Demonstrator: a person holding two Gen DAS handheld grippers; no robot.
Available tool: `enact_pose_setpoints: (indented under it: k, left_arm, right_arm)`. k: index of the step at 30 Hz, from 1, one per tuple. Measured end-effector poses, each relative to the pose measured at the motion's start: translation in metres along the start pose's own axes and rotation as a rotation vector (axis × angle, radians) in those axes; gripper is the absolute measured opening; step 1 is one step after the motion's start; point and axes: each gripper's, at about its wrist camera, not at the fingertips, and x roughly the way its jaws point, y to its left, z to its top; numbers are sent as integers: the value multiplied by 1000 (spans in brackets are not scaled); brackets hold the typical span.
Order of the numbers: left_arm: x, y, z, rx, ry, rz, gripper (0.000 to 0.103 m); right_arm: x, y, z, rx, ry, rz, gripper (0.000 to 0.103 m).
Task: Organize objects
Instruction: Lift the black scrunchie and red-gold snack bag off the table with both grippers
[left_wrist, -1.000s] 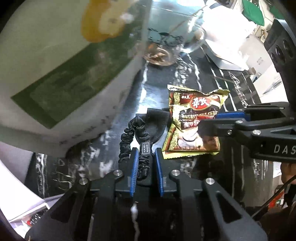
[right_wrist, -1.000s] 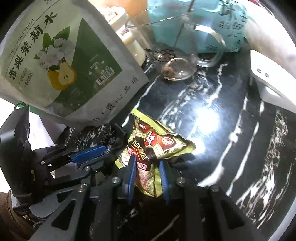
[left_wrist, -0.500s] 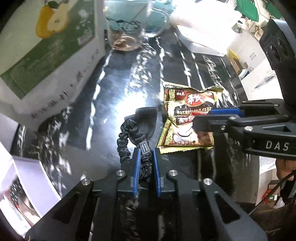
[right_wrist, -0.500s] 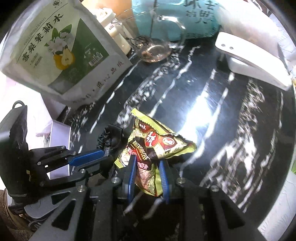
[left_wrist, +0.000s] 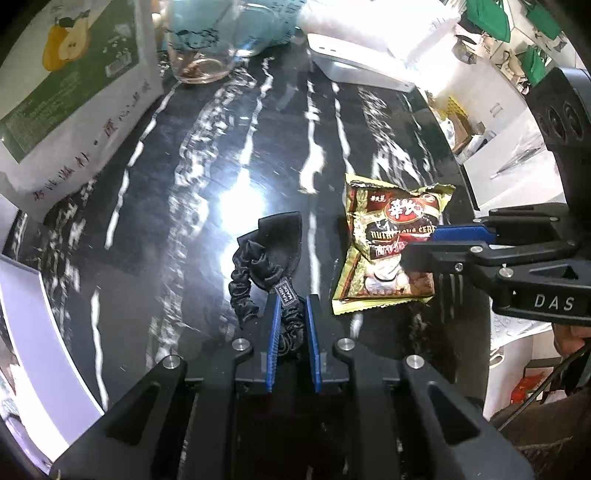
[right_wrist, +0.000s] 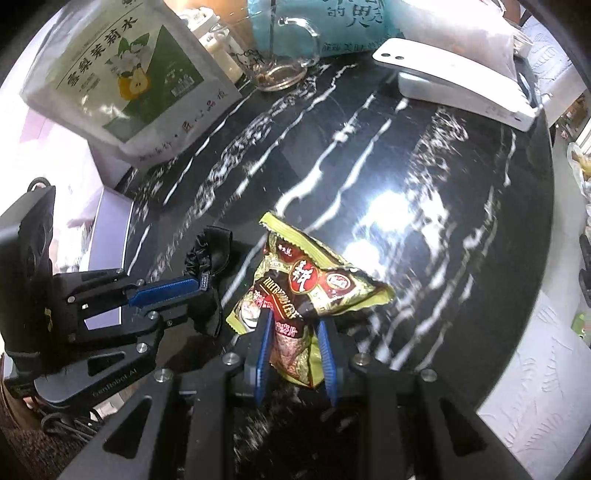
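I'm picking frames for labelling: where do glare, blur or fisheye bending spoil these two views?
Left wrist view: a white glare patch sits on the black marble table just beyond the black scrunchie; the edges bend and darken. Right wrist view: glare lies right of the cereal packet; the marble veins smear, yet the packet's print stays readable.

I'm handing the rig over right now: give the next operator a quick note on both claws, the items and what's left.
Left claw: shut on the black scrunchie, held above the dark marble table.
Right claw: shut on the cereal packet, also off the table.
Along the far edge: pear pouch, glass mug, white sealer.
Done: both items picked up.
Left: set each one down; no drop spot is evident in either view.
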Motion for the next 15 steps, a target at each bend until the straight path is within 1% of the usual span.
enact_pose_setpoints:
  k: [4, 8, 12, 13, 14, 15]
  left_arm:
    - [1, -9, -7, -13, 6, -8, 13]
    - [0, -15, -9, -28, 1, 2, 13]
    - [1, -14, -9, -63, -23, 68, 14]
    - [3, -12, -7, -76, -21, 80, 15]
    - [4, -10, -8, -91, -20, 84, 18]
    - [4, -8, -9, -106, -25, 82, 20]
  right_arm:
    - [-5, -5, -12, -27, 24, -3, 24]
    - [-8, -10, -17, -24, 24, -3, 24]
    - [-10, -11, -18, 13, 4, -25, 24]
    - [-11, -9, -19, 20, -9, -37, 26]
    - [-12, -6, -20, 22, -36, -62, 28]
    - [-13, -5, -21, 20, -53, -80, 37]
